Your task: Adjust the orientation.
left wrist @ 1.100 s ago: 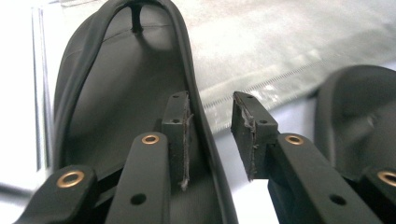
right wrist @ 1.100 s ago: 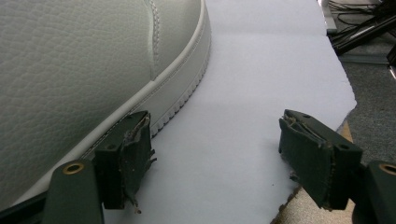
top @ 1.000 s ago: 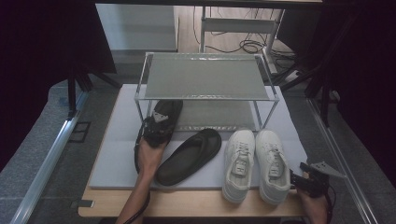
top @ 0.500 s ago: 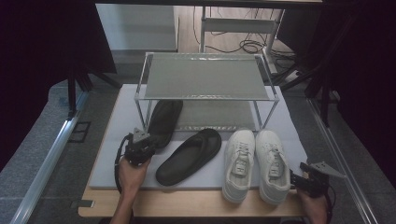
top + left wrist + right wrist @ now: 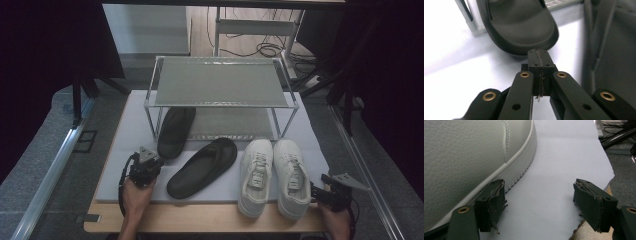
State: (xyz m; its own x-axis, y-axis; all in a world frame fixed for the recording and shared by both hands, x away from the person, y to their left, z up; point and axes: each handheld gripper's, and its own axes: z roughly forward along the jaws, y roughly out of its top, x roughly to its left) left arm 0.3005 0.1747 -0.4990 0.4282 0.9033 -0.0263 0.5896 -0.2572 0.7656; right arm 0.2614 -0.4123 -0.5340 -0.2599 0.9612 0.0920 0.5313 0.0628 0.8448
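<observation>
The left gripper (image 5: 539, 65) has its two black pads pressed flat together with nothing between them; the jaws have just been closing. Just beyond its tip lies the rounded end of a black slipper (image 5: 520, 23), close but not touching (a thin strip of white mat shows between). In the high view this gripper (image 5: 143, 169) sits near the front left corner of the mat (image 5: 131, 130), held by a hand coming up from the bottom edge. The slipper (image 5: 176, 131) lies partly under the rack (image 5: 220, 82), its far end hidden by the top shelf. A second black slipper (image 5: 202, 167) lies slantwise just right of the gripper; in the left gripper view it is cut off at the right edge and hard to read.

The right gripper (image 5: 539, 202) has its jaws wide apart, holding nothing. Its left pad is just beside the sole of a white sneaker (image 5: 466, 155); whether they touch is unclear. In the high view this gripper (image 5: 325, 192) is at the front right corner of the mat, beside the right one of two sneakers (image 5: 291, 176).
</observation>
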